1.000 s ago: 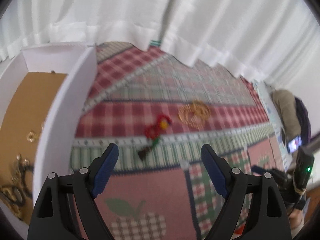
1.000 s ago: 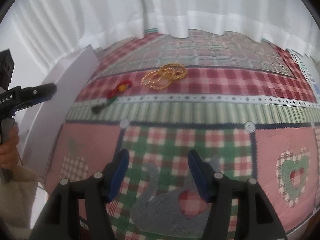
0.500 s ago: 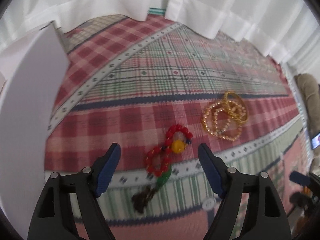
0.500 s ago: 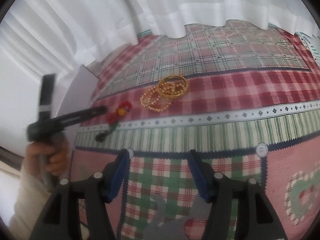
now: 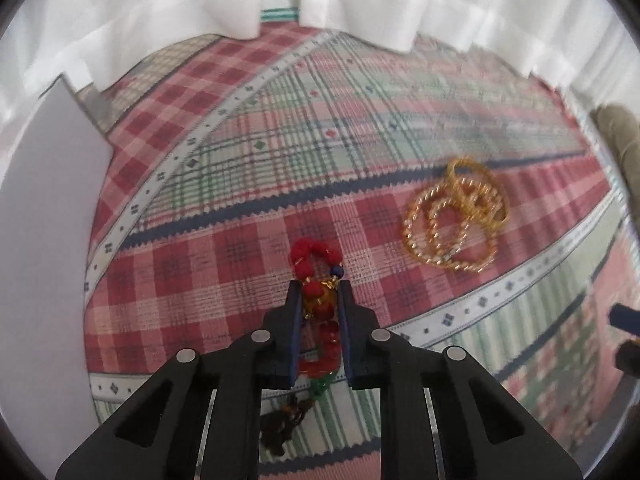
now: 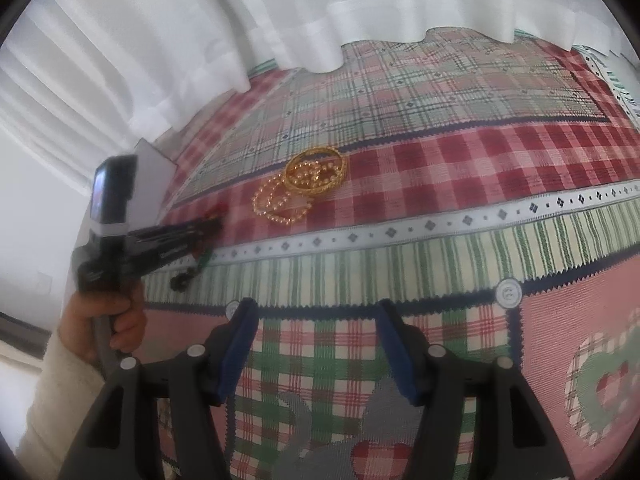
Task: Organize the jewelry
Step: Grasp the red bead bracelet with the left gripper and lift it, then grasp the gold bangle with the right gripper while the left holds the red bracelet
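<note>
A red bead bracelet [image 5: 316, 250] with a yellow bead and a dark tassel lies on the patchwork cloth [image 5: 240, 184]. My left gripper [image 5: 320, 286] points steeply down at it. Its jaws are closing, and the blue pads press on the yellow and red beads from both sides. The right wrist view shows that left gripper [image 6: 214, 220] from the side, with the bracelet's tassel [image 6: 182, 280] trailing under it. A pile of gold bangles [image 5: 456, 220] lies to the right of the bracelet, untouched. My right gripper [image 6: 316, 306] hovers open over the cloth, nearer than the gold bangles [image 6: 308, 184], holding nothing.
A white box wall [image 5: 48, 220] stands at the left of the cloth. White curtains [image 6: 200, 40] hang along the far edge. A person's hand [image 6: 100, 324] in a pale sleeve holds the left gripper's handle.
The left gripper came down over the red bracelet and its jaws went from wide apart to closed on the beads. The right gripper shifted a little sideways and stayed open.
</note>
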Demonstrator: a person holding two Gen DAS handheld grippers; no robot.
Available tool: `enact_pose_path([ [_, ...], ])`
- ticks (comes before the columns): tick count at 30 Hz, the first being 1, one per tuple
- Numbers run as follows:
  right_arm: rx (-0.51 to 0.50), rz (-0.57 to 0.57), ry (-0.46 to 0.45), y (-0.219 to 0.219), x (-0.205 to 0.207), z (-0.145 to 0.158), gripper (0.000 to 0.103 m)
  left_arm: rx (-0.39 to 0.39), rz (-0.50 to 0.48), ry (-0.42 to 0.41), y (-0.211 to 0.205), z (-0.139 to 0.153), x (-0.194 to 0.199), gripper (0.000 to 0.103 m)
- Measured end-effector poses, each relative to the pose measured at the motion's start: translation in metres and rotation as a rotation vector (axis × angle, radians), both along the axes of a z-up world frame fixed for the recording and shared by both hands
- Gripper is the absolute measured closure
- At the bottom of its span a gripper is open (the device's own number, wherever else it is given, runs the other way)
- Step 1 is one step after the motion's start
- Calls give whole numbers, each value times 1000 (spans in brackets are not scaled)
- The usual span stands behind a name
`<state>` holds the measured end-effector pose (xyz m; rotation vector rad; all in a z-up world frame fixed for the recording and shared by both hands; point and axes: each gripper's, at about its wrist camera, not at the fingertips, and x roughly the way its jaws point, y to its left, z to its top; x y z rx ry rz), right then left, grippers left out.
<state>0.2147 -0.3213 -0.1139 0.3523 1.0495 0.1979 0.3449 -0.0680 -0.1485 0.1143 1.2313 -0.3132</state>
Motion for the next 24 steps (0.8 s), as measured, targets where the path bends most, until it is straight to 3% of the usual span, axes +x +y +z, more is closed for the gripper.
enact_pose_path([
  [2, 4, 12, -19, 2, 8, 4, 41, -50, 27, 2, 10, 9, -1, 88],
  [4, 26, 51, -38, 9, 29, 7, 49, -98, 60, 10, 21, 17, -3, 88],
  [7, 43, 117, -23, 26, 69, 4, 67, -154, 97, 18, 37, 29, -7, 88],
  [9, 3, 158, -2, 40, 95, -2, 77, -190, 115, 23, 46, 38, -13, 88],
  [14, -125, 183, 61, 66, 148, -24, 78, -220, 136, 17, 50, 50, -12, 88],
  [18, -189, 186, 96, 75, 165, -41, 79, -219, 144, 11, 55, 54, -16, 88],
  [24, -284, 190, 67, 83, 163, -38, 96, -219, 163, 21, 62, 56, -19, 88],
])
